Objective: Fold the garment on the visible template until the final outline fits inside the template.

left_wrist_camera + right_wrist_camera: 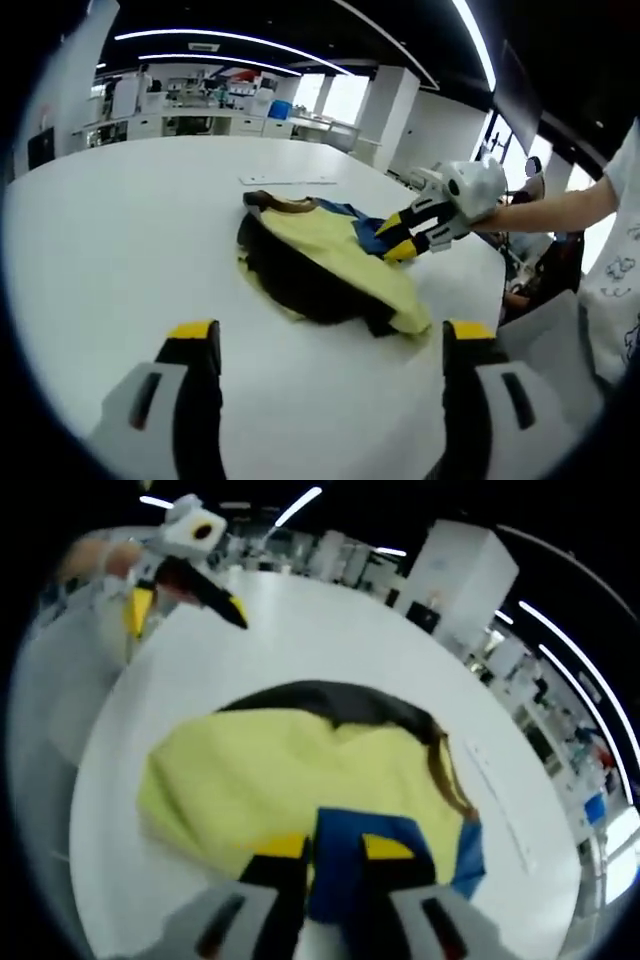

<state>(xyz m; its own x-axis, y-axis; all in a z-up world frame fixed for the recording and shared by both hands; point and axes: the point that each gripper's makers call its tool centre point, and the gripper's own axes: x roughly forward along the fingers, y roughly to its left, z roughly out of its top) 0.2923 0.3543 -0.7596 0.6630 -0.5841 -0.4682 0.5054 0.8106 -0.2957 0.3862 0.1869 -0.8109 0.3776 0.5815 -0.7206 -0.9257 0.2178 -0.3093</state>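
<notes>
A garment (330,262) lies crumpled on the white table (120,230), with yellow cloth on top, a black edge, a brown collar and a blue part. My left gripper (330,338) hovers short of it, jaws wide apart with nothing between them. My right gripper (397,240) comes in from the right and pinches the blue part. In the right gripper view, that blue cloth (340,865) sits between the yellow-tipped jaws of my right gripper (335,852), shut on it. The yellow cloth (270,780) spreads beyond, and my left gripper (185,605) hangs open across the table.
A thin pale strip (288,181) lies flat on the table behind the garment. A person's bare forearm (560,208) and white shirt (620,270) are at the right. White desks and shelves (200,120) stand beyond the table's far edge.
</notes>
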